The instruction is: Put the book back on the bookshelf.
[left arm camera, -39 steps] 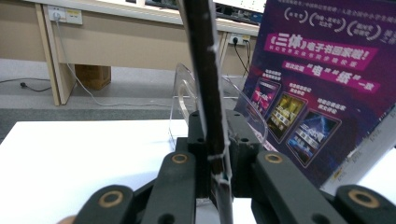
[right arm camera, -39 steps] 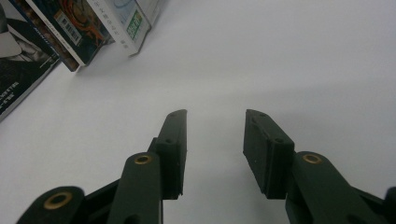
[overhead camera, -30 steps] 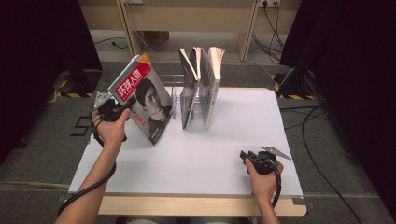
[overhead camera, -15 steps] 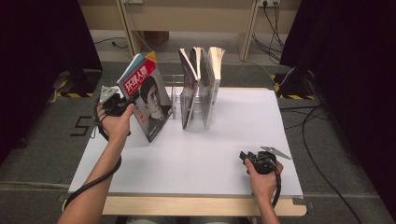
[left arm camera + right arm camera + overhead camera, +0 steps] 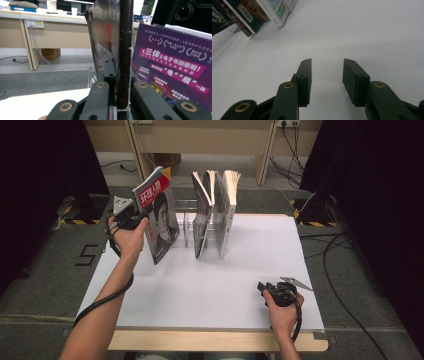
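Observation:
A magazine [image 5: 161, 222] with a red title and a portrait on its cover hangs tilted over the left of the white table [image 5: 225, 285], lower corner near the surface. My left gripper [image 5: 138, 216] is shut on its left edge. In the left gripper view the jaws [image 5: 117, 82] pinch the dark edge of the magazine [image 5: 124, 47], which rises straight up between them. My right gripper [image 5: 264, 287] rests on the table at the front right. Its jaws [image 5: 327, 72] stand open over bare tabletop with nothing between them.
Several books [image 5: 215, 212] stand in a clear rack [image 5: 186, 222] at the table's far middle, just right of the held magazine. A purple cover [image 5: 175, 65] of one book is close on the right in the left gripper view. Cables run on the floor around the table.
My left hand has lifted the magazine up and away from the person, toward the rack, and turned it more upright. The right gripper has stayed where it was.

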`<action>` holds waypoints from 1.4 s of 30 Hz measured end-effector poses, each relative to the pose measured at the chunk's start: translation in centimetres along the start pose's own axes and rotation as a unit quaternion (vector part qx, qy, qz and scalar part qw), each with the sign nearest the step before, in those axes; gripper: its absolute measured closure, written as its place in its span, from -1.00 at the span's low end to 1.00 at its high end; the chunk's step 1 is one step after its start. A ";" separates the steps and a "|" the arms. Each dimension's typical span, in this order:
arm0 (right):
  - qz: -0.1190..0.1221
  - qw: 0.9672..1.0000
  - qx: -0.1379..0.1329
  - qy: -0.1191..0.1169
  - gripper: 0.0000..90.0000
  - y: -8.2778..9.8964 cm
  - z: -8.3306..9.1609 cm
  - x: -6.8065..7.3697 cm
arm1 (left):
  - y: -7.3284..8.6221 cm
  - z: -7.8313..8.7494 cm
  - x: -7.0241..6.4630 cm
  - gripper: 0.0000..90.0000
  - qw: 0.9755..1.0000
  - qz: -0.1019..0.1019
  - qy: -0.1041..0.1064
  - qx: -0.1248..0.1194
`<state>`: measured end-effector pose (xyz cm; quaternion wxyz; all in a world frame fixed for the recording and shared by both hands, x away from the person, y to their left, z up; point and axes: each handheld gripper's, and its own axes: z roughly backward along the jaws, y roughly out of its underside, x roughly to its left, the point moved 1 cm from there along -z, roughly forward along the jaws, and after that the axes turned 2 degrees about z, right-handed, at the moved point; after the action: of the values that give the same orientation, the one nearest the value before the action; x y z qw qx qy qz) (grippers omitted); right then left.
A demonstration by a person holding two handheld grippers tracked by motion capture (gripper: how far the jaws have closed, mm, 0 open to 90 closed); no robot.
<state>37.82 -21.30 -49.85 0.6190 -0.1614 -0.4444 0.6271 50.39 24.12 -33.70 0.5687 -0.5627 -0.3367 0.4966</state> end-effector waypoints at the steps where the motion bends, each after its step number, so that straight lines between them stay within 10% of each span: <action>1: 0.000 1.000 0.000 0.000 0.34 0.0 0.0 0.0 | -0.5 -0.3 -0.2 0.92 1.000 -0.005 0.000 -0.004; 42: 0.002 1.000 0.002 -0.003 0.34 0.0 -0.2 0.1 | -3.3 -4.4 -1.9 0.92 0.998 -0.034 -0.011 -0.054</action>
<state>37.93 -21.15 -49.96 0.6163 -0.1589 -0.4447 0.6302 54.58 21.36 -30.73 0.5500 -0.5757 -0.3879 0.4643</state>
